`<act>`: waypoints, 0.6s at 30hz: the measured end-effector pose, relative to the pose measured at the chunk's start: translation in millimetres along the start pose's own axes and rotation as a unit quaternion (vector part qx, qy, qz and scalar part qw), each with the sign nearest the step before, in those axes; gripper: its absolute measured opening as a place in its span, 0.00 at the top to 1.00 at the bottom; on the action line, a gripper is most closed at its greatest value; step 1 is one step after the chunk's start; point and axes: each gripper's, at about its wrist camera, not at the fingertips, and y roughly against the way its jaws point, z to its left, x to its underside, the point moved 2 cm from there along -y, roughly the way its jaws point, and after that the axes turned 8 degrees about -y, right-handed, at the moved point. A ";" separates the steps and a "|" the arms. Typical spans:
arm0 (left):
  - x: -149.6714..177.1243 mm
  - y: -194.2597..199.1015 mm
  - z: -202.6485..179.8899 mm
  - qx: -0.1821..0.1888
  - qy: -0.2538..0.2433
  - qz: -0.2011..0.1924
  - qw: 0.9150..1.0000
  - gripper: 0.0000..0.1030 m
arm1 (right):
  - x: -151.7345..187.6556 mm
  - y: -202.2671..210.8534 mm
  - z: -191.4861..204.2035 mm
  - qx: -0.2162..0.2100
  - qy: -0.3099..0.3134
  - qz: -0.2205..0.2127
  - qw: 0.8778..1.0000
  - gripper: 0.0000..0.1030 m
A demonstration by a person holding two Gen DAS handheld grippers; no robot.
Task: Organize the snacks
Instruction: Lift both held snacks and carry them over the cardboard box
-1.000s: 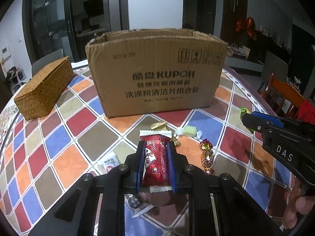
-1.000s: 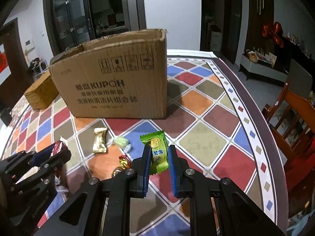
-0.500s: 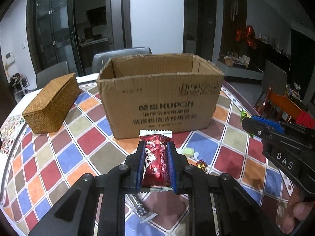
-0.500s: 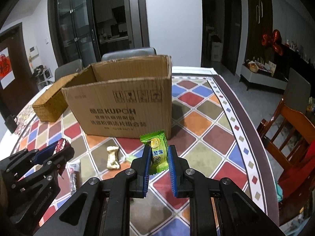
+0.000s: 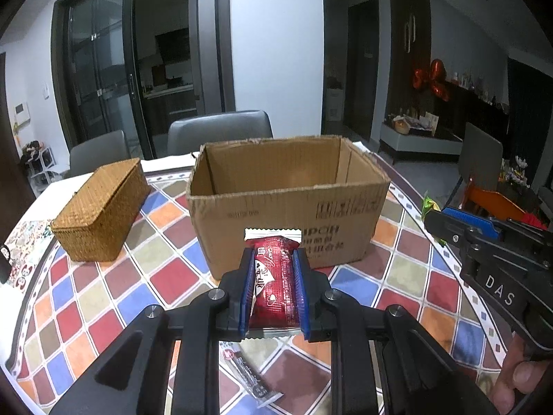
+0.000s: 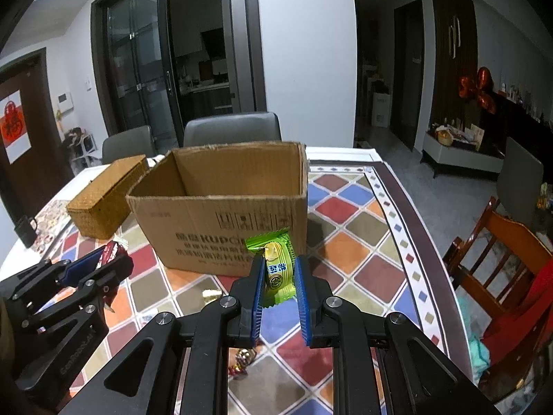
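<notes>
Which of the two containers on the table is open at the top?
The cardboard box: its top stands open, showing its inner walls. The woven basket beside it, to the left, has its lid shut.

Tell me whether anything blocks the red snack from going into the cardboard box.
Nothing visible does. The red snack, clamped in the left tongs, is in front of the cardboard box, whose top is open.
</notes>
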 end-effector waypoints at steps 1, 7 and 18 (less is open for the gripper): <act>-3.2 1.3 0.6 0.000 -0.001 -0.003 1.000 0.78 | -2.5 1.1 0.8 -0.001 0.000 -0.003 1.000 0.82; -16.4 6.5 4.4 -0.003 -0.004 -0.016 1.000 0.78 | -13.0 6.5 2.9 -0.004 0.001 -0.014 1.000 0.82; -37.6 9.3 12.6 -0.008 -0.003 -0.034 0.999 0.78 | -33.9 10.6 9.7 -0.009 0.004 -0.034 0.999 0.82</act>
